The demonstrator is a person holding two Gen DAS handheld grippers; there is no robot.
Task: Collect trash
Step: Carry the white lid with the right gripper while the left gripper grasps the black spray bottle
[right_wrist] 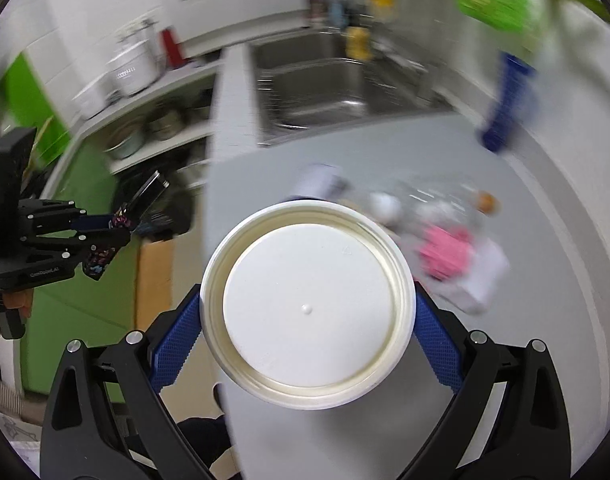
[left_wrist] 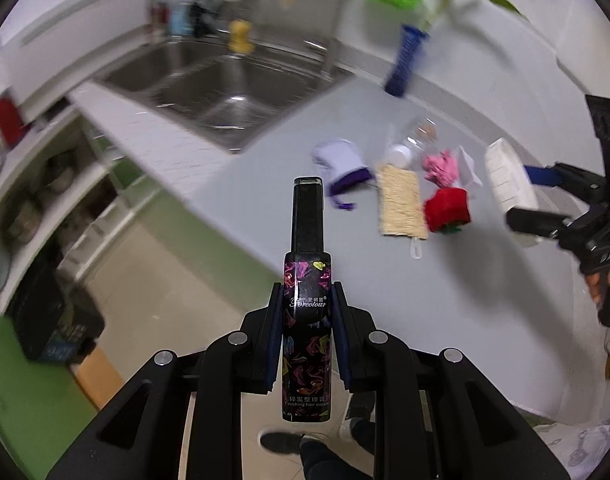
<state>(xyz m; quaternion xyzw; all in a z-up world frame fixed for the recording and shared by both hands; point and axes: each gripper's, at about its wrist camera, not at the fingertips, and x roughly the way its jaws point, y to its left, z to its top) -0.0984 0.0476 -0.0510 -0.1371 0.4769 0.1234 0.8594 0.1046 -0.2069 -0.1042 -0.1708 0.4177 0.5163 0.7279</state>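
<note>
My left gripper (left_wrist: 307, 300) is shut on a black hair cream tube (left_wrist: 307, 280) with coloured patterns, held over the counter's front edge; it also shows in the right wrist view (right_wrist: 117, 224). My right gripper (right_wrist: 307, 308) is shut on a white round plastic container (right_wrist: 309, 304), held above the counter; it also shows in the left wrist view (left_wrist: 509, 184). On the grey counter (left_wrist: 385, 300) lie a purple and white pouch (left_wrist: 341, 164), a straw loofah pad (left_wrist: 399, 204), a red cloth piece (left_wrist: 447, 210), pink crumpled paper (left_wrist: 441, 166) and a clear bottle (left_wrist: 413, 142).
A steel double sink (left_wrist: 225, 84) sits at the counter's far left with a yellow sponge (left_wrist: 241, 36). A blue vase (left_wrist: 405, 60) with a plant stands at the back. Shelves (left_wrist: 45, 184) and a black bin (left_wrist: 53, 316) are on the floor side at left.
</note>
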